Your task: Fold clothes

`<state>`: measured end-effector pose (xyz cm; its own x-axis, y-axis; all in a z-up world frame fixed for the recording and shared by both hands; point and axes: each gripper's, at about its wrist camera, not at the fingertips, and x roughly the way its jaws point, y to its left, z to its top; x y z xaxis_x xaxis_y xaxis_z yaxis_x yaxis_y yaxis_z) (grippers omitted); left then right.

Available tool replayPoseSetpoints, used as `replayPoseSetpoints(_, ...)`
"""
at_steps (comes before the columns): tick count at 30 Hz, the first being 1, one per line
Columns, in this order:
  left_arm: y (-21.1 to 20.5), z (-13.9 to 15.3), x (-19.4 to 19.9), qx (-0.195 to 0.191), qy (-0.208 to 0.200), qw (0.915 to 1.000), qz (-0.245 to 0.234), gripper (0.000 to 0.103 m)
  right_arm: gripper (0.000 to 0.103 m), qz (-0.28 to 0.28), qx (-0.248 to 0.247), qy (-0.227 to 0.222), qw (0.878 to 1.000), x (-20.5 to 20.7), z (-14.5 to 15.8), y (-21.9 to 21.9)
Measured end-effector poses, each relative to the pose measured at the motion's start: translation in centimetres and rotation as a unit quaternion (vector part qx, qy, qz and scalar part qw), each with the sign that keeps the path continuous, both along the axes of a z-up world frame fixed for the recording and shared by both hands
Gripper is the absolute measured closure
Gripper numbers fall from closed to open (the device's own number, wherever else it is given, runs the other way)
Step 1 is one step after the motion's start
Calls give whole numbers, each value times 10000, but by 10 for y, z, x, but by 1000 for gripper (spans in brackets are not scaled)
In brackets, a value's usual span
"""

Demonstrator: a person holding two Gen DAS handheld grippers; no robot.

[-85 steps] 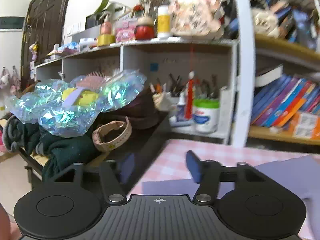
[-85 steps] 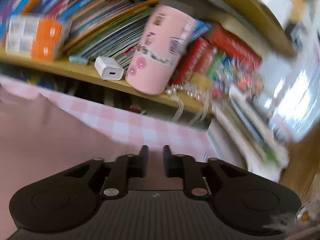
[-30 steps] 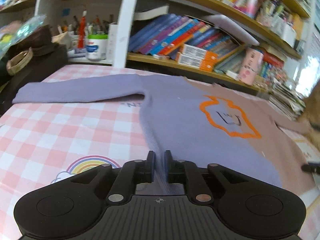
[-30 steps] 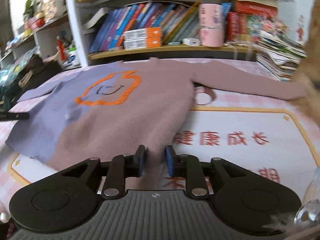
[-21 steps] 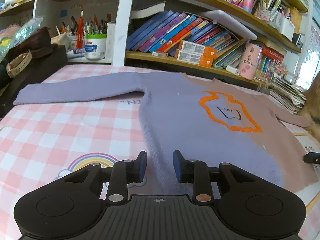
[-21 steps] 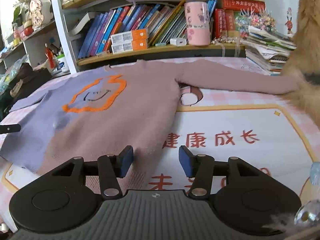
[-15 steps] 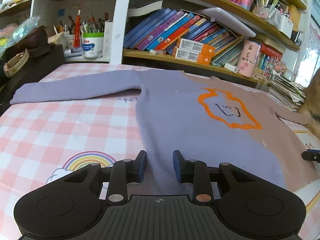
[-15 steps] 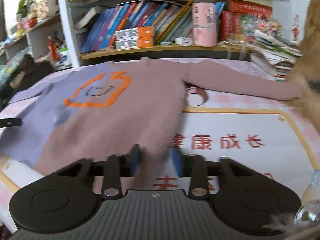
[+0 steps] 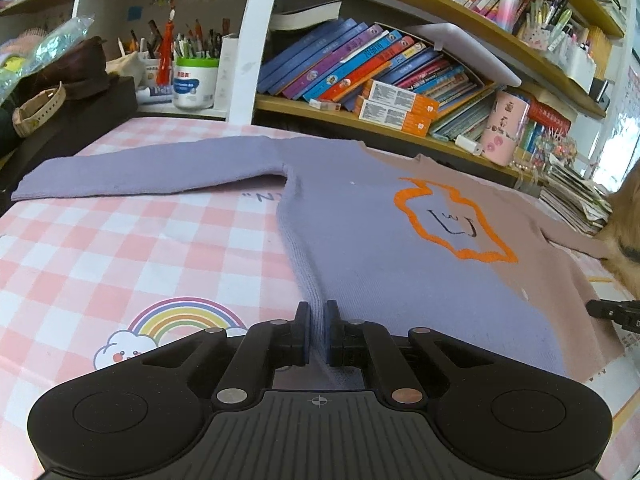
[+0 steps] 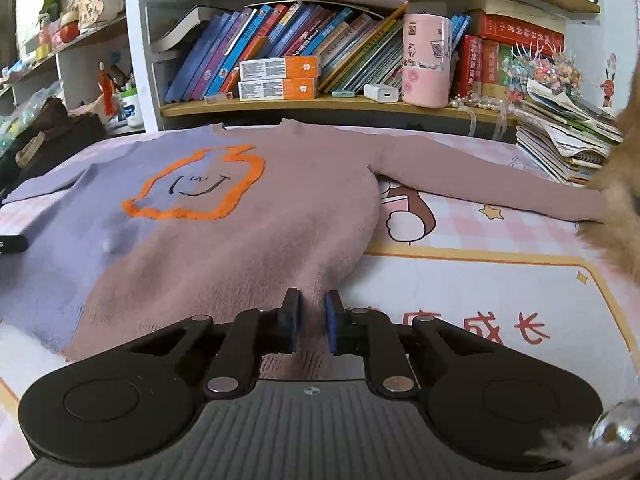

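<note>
Crowded wooden bookshelves (image 10: 320, 104) stand behind a pink checked tabletop (image 9: 100, 240).

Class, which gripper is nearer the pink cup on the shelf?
Right. The right gripper pinches the sweater hem on the side below the pink cup; the left gripper pinches the opposite, purple corner.

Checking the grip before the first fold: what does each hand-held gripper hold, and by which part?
Both pinch the sweater near its bottom hem: the left hand-held gripper at the purple corner, the right hand-held gripper at the pink corner.
</note>
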<state>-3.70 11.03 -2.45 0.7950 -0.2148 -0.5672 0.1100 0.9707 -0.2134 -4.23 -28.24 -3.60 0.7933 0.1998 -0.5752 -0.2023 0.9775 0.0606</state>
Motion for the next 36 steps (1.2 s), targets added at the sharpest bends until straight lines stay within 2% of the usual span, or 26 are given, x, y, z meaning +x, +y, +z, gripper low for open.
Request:
replayPoseSetpoints(11,4,1,-1,-26,14,10000,27,98,90,81,-116,43,9999,-17,3,0)
replayPoseSetpoints(24,3,3,0,-41,5,10000,9,98,90,-124,-112,-83,9998,-16,2,0)
replayPoseSetpoints(36,3,1,0,-30,12,10000,48,97,90,-57,-125,-41,9999,-18,4,2)
